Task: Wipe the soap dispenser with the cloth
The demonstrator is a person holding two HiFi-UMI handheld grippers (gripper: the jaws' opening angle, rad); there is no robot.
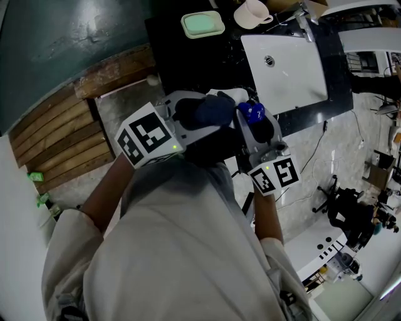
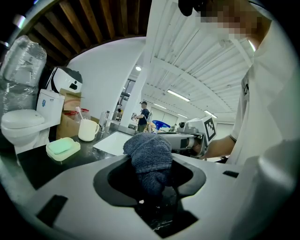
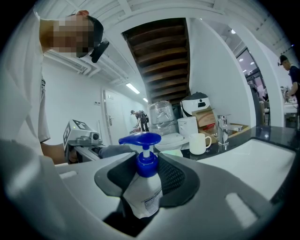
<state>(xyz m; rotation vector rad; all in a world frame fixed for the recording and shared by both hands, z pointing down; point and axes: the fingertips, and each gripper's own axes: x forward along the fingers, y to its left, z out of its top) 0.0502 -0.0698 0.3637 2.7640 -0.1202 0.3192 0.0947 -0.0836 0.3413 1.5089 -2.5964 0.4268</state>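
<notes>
- Bench: dark top below both tools. It carries the white sink, a soap dish and a mug. All three lie well apart from the work, which takes place in the air in front of the person's chest.
- Left gripper: fingers clenched on the cloth. The bunched end projects forward, probably so that it can serve as a wiping pad.
- Right gripper: fingers grasping the soap dispenser by its body, pump uppermost, with the bottle turned toward the left tool.
- Cloth: dark blue wad just beside the dispenser. Whether the two touch cannot be told.
- Soap dispenser: white bottle with a blue pump, held off the bench, apparently to expose its sides to the cloth.
</notes>
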